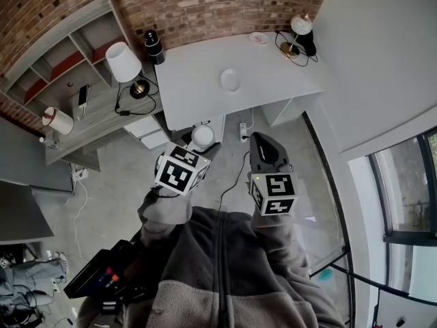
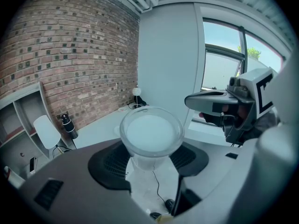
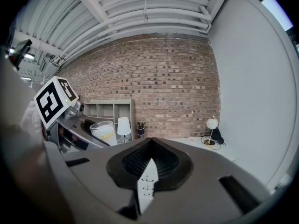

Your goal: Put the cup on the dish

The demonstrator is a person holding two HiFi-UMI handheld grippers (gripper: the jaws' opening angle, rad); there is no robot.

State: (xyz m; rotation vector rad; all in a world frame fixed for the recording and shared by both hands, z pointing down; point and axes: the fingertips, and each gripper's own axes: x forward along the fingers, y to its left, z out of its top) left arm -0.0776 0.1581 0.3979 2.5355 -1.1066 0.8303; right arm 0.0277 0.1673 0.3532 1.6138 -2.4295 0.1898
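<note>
My left gripper is closed on a translucent white plastic cup. Its two black pads press the tapered body from both sides, just below the wide rim. The cup stands upright between them, mouth up. The inside looks milky, and I cannot tell if it contains something. My right gripper has its jaws together with nothing between them, and it hangs near the left one without touching it.

The cup is in the air over the grey floor, well apart from the white desk surface. The small round white dish lies on that surface with bare space around it.

I judge the cup to be light and thin-walled, so it may bend if I squeeze hard, and the smooth wall may slip if I squeeze too little. The body under the rim seems a good place to hold, because the taper helps against sliding down. The dish looks shallow and small, so I think the base must come to its centre, with the cup kept upright.
</note>
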